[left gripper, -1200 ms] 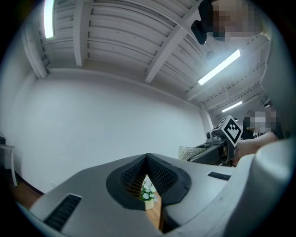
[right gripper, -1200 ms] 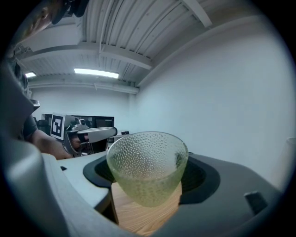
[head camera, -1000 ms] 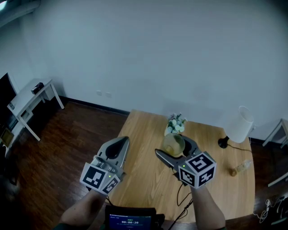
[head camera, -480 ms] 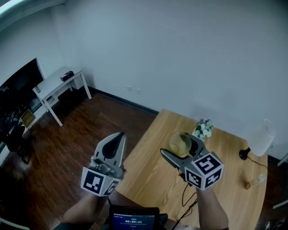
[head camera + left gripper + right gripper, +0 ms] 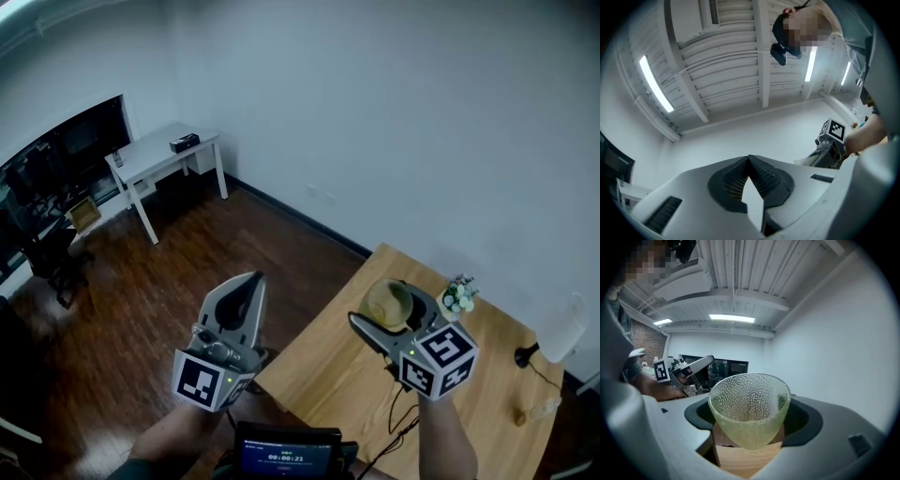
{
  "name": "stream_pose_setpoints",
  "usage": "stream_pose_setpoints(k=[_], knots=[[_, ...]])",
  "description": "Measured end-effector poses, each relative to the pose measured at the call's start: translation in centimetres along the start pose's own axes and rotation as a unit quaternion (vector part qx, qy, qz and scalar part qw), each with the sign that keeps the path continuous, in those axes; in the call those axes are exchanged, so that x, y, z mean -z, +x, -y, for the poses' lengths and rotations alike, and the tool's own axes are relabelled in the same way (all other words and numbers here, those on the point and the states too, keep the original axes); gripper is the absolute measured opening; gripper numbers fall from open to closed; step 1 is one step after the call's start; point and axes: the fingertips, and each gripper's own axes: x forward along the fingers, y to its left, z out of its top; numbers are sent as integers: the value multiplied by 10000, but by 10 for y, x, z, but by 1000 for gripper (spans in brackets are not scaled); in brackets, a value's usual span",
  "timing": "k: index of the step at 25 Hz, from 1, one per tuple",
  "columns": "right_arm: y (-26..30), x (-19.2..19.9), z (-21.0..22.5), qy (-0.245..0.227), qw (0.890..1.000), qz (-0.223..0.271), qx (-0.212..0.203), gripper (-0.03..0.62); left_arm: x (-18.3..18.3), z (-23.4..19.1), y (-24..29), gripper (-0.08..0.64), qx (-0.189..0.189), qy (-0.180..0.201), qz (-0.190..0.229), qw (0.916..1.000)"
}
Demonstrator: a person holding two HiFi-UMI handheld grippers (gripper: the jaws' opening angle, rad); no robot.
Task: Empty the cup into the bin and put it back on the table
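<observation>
Because the cup (image 5: 387,302) has to reach a bin before it is tipped, the right gripper (image 5: 392,317) carries it upright with the rim up, probably so that nothing spills on the way. Its jaws stand wide and press on the two sides of the cup, which hangs above the near edge of the wooden table (image 5: 328,380), at about 4 o'clock in the head view. The left gripper (image 5: 246,286), at about 7 o'clock over the dark floor (image 5: 141,281), has its jaws together and holds nothing; it seems only to wait, as one gripper is enough for this job.

Only the head view shows the room: a white desk (image 5: 159,155) at 10 o'clock, and flowers (image 5: 459,295) and a lamp (image 5: 562,333) on the table at 3 to 4 o'clock. No bin appears in any view. The right gripper view alone shows the dimpled, greenish glass wall of the cup from close by, but what lies inside cannot be made out. The left gripper view looks upward at the ceiling lights (image 5: 655,84), and it confirms that the pads meet at the tip
</observation>
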Motion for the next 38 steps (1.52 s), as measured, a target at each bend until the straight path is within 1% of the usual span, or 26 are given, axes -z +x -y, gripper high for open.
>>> stream_pose_setpoints(k=[2,5,9,14,19,26,30,35,38], knots=[[10,-5,-13,-51,9999,-3,-120,397,-3,-12,-13,-9,-76,19,-21,10000],[28,-15,-30,-45,9997,39,-257,397,-27,-33,-24,-9,-122,342,343,9988],[53,-28,-53,-77,9992,56,-386,397,-41,-56,-44,-9,-119,530,478,9974],[82,-35,-84,-198,9981,-59,-574,398,-49,-90,-69,-11,-266,563,585,9963],[113,-39,-113,-267,9969,-118,-725,397,-55,-121,-94,-11,-334,689,654,9949],[155,-41,-139,-278,9957,-159,-866,397,-56,-155,-119,-11,-351,821,646,9939],[180,-42,-150,-288,9956,-197,-871,397,-54,-175,-133,-11,-345,926,601,9933],[204,-45,-153,-248,9955,-277,-869,397,-45,-197,-142,-11,-409,942,518,9934],[215,-41,-149,-250,9949,-356,-908,397,-39,-206,-143,-11,-512,925,489,9932]])
